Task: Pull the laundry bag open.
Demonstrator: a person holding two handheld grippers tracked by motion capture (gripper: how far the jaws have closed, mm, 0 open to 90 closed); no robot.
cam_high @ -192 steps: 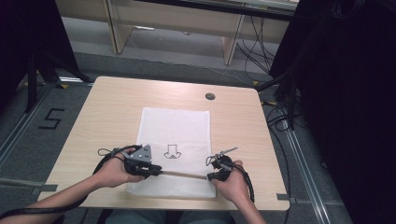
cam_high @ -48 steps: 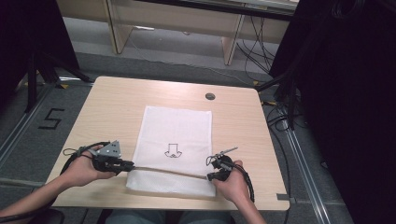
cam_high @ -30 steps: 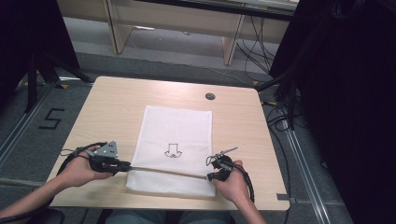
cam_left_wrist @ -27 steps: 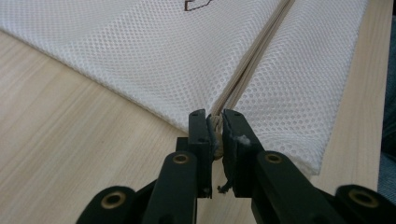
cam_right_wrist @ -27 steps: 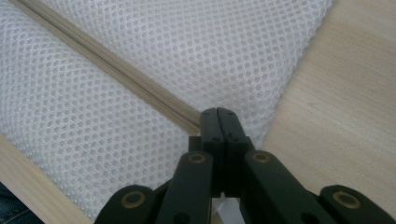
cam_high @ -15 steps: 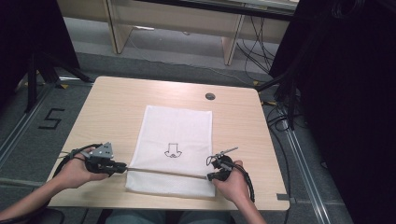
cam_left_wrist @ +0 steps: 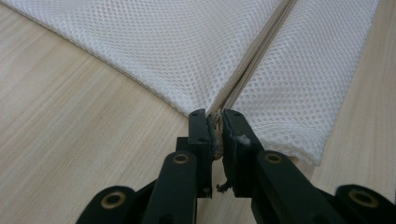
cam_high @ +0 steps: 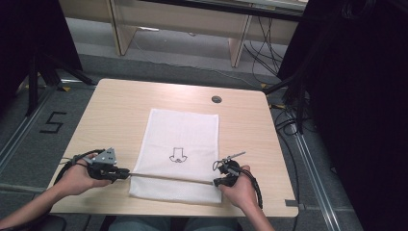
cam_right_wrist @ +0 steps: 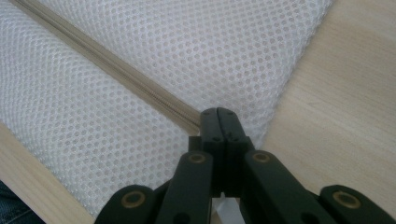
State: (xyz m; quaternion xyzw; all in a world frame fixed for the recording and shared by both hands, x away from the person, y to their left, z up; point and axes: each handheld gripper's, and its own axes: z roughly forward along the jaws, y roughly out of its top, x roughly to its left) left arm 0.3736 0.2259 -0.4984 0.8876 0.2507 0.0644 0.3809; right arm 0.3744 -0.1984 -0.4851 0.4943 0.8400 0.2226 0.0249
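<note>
A white mesh bag (cam_high: pixel 183 130) lies flat on the wooden table (cam_high: pixel 120 110), with a small black print (cam_high: pixel 177 155) on it. A thin beige cord (cam_high: pixel 168 177) runs taut across the bag near its front edge. My left gripper (cam_high: pixel 126 174) sits just off the bag's left edge, shut on the cord's left end. In the left gripper view the jaws (cam_left_wrist: pixel 215 119) pinch the cord (cam_left_wrist: pixel 252 65) where it leaves the mesh (cam_left_wrist: pixel 163 46). My right gripper (cam_high: pixel 215 182) rests at the bag's right front corner. In the right gripper view it is shut (cam_right_wrist: pixel 218 114) on the cord (cam_right_wrist: pixel 116 65) over the mesh (cam_right_wrist: pixel 210 42).
A round cable hole (cam_high: pixel 216 99) sits in the table near its far edge. Bare wood lies left, right and beyond the bag. The table's front edge is close under both hands. Cables and dark stands surround the table on the floor.
My left gripper has slid left, from over the bag's front left part to bare wood beyond its edge, with the cord stretched out longer behind it. The right hand has stayed put.
</note>
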